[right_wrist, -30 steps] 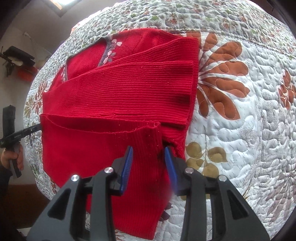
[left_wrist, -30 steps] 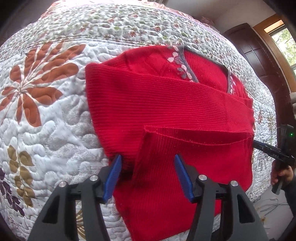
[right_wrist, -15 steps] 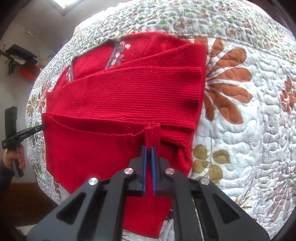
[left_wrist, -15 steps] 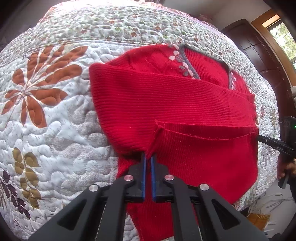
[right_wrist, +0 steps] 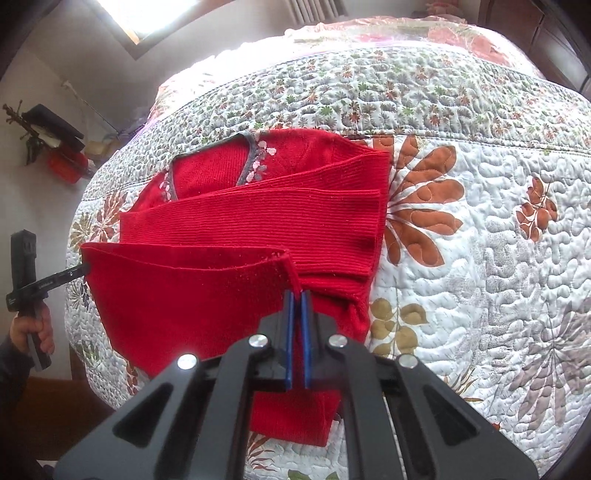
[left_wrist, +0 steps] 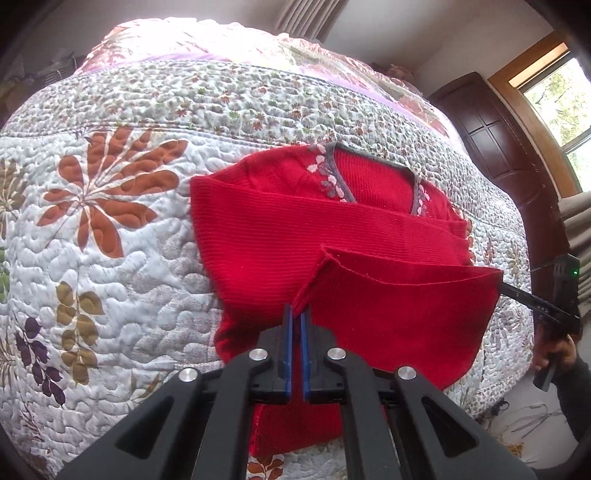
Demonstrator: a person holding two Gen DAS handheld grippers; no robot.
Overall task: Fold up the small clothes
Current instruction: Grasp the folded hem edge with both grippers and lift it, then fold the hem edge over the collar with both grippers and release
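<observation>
Both sleeves already lie folded across my red sweater (left_wrist: 295, 236) on the bed (left_wrist: 110, 258). My left tongs (left_wrist: 295, 314) and right tongs (right_wrist: 297, 299) are clenched on the hem corners, lifted. Folding the bottom up to the collar is left.

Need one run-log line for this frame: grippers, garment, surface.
left gripper: shut on hem corner | right gripper: shut on other corner | red sweater: hem lifted, sleeves folded across | quilt: underneath

A home bedroom is shown: a bed is covered by a floral quilted bedspread (left_wrist: 110, 236), a dark wooden door (left_wrist: 498, 147) and wood-framed window (left_wrist: 554, 92) are seen, and curtains (left_wrist: 306, 14) are hung behind.
</observation>
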